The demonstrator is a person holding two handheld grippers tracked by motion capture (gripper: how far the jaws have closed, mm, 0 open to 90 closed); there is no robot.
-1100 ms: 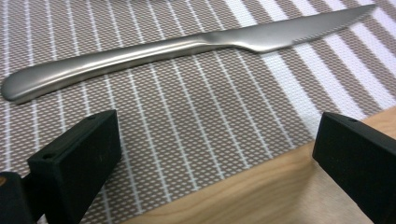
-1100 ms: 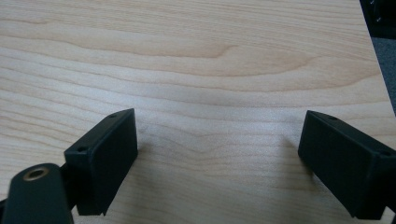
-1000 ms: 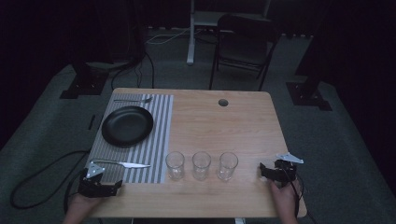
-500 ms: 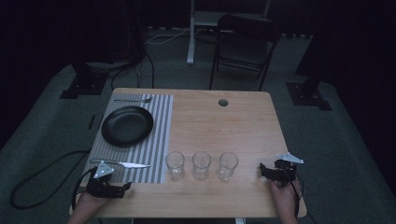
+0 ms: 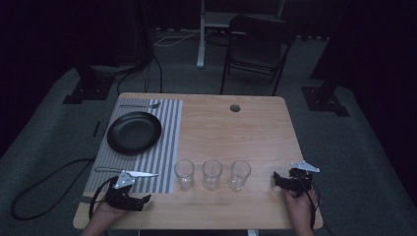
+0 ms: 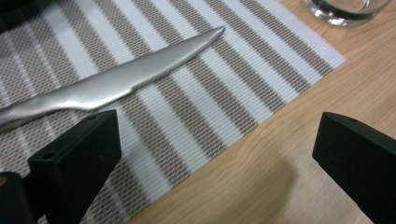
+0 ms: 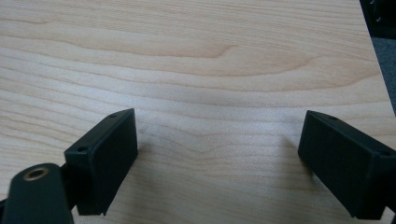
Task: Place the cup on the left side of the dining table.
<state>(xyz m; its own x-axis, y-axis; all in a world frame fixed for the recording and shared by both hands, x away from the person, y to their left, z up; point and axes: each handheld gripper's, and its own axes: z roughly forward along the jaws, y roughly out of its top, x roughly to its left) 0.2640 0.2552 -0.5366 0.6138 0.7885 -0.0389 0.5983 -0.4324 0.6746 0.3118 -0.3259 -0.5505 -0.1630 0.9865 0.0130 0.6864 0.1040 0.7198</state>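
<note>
Three clear drinking glasses (image 5: 212, 174) stand in a row near the front edge of the wooden table (image 5: 236, 132), well apart from both grippers. Left of them lies a striped placemat (image 5: 167, 142), brown and white bands running front to back, with a woven texture that shows clearly in the left gripper view. On the mat's far half sits a round black plate (image 5: 134, 132), and beyond it, along the mat's far edge, a fork (image 5: 140, 105). A table knife (image 5: 127, 172) lies crosswise on the mat's near part, its tip pointing toward the glasses; in the left gripper view the knife (image 6: 107, 86) is plain bright metal, its blade tapering to a rounded point, with a small notch along the lower edge where blade meets handle.

The left gripper (image 5: 142, 200) rests low at the table's front left corner, held by a hand (image 5: 101, 219), just in front of the knife. Its jaws are spread wide with nothing between them; one jaw hangs over the mat close below the knife, the other over bare wood past the mat's corner. A glass base (image 6: 348, 9) shows at the top of that view.

The right gripper (image 5: 276, 180) sits near the front right edge, right of the glasses, jaws likewise spread wide over bare wood (image 7: 201, 93) and holding nothing.

A dark chair (image 5: 255, 46) stands on the floor beyond the table.
</note>
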